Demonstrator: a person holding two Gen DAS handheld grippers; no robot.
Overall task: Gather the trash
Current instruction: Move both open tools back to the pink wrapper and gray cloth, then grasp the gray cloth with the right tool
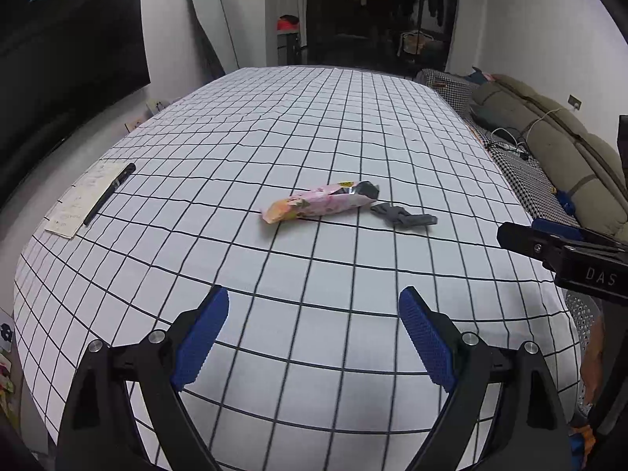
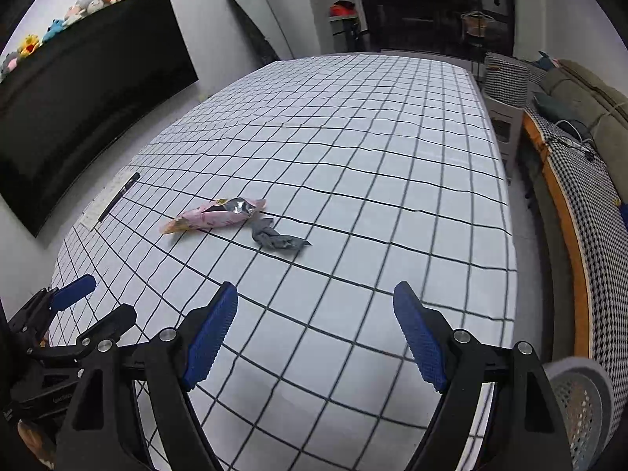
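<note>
a: both tongs released, nothing between the pads. left gripper and right gripper hang over the near edge of the table.

b: trash at 12 o'clock from the left gripper: pink wrapper, grey scrap touching its 3 o'clock end.

a: best to pinch the wrapper across its narrow middle. basket at 5 o'clock, off the table.

b: leave pen and paper alone.

Frame edge cuts the perforated basket; paper's writing illegible.
</note>
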